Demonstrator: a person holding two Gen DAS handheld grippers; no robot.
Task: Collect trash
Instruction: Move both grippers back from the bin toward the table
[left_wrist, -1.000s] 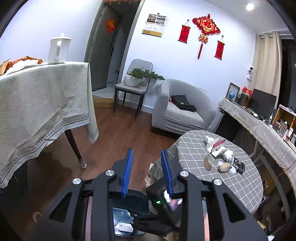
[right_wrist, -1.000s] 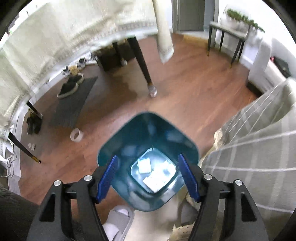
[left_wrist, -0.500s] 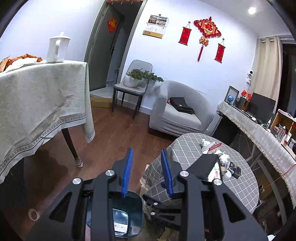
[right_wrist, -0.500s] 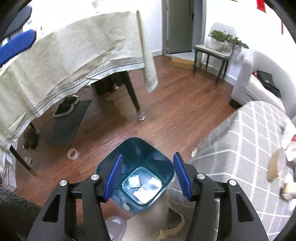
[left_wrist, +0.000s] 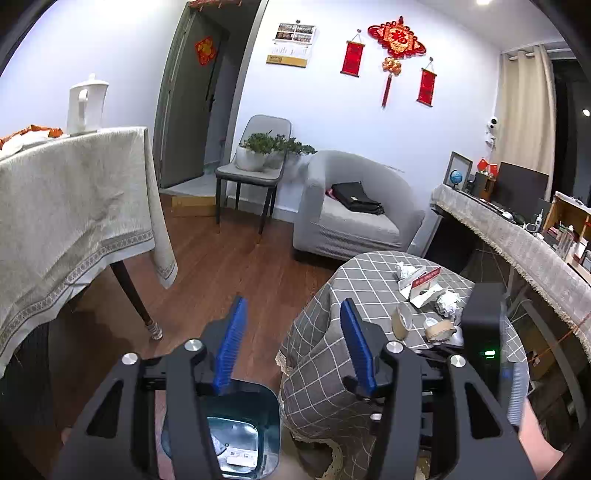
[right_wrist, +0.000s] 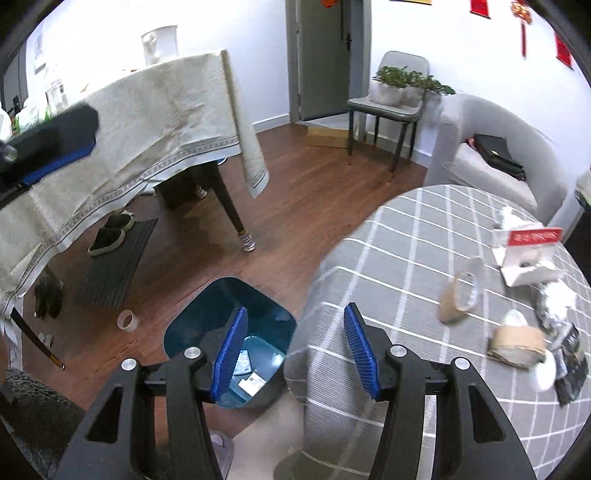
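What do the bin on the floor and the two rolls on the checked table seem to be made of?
Bin: probably plastic, smooth teal walls with a soft sheen. Upright roll: looks like brown packing tape on a cardboard core. Flat roll: matte tan, likely paper tape or cardboard.

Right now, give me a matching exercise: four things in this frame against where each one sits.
Things:
1. teal trash bin
2. white kettle
3. black bag
4. brown tape roll

Places:
A. on the grey armchair
B. on the checked round table
C. on the wooden floor
D. on the beige-clothed table

Pairs: 1-C, 2-D, 3-A, 4-B
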